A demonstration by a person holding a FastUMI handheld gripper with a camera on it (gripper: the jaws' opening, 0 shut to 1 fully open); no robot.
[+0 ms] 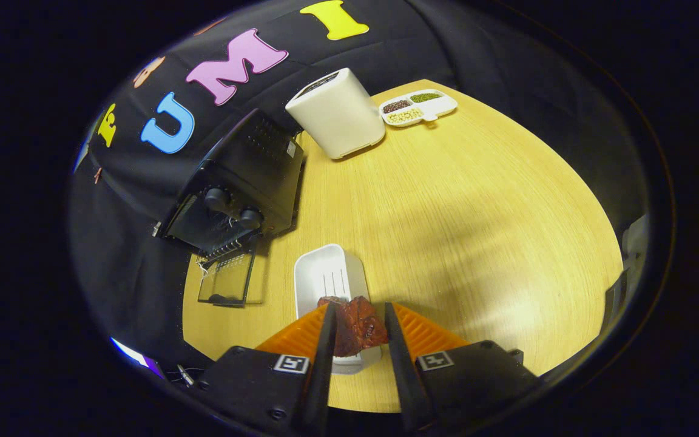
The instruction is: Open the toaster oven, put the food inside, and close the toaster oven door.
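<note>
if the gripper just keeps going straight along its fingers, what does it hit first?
Nothing new right away: the gripper is shut on the reddish food piece. Straight ahead lies the white tray, then bare table. The toaster oven sits off that line; depth is unclear.

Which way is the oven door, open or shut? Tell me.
Open. The oven door lies folded down flat on the table, its glass facing up, left of the tray.
</note>
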